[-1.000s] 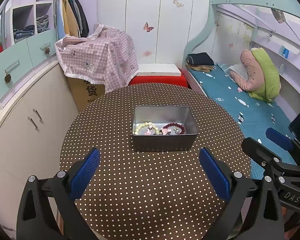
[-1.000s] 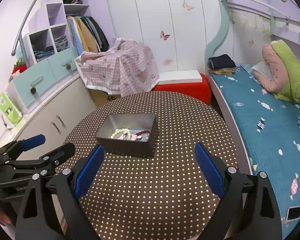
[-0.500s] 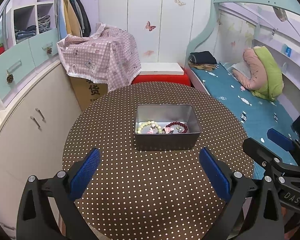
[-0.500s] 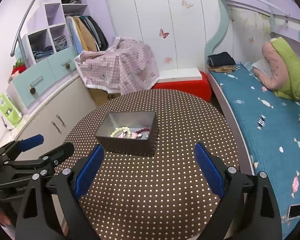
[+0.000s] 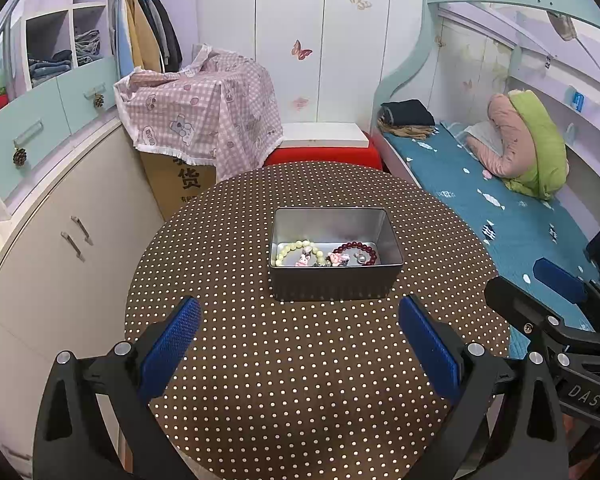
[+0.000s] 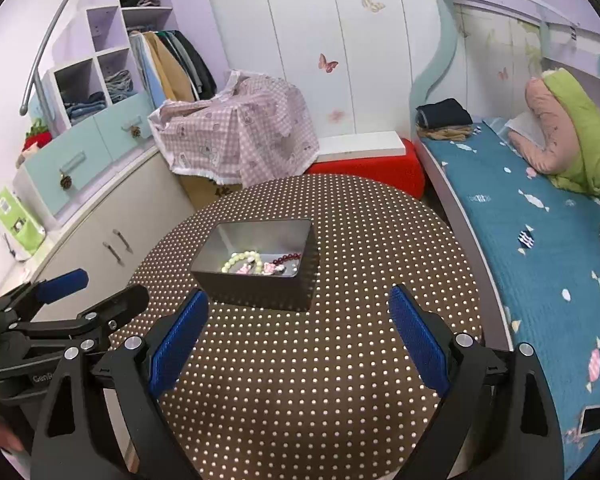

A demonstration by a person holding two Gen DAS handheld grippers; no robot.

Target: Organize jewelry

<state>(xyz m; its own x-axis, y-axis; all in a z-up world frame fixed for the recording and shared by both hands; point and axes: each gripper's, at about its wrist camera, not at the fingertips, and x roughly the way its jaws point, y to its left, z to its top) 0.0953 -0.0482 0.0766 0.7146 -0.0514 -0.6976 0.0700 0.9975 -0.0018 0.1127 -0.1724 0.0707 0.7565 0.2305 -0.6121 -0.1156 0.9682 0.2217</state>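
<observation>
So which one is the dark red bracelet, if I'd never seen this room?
Find the round table with the brown, white-dotted cloth; an open metal tin sits near its middle. Inside, on the side nearer the bed, lies the dark red bracelet. Its beads are deep red, while the bracelet beside it is pale yellow-green.
</observation>
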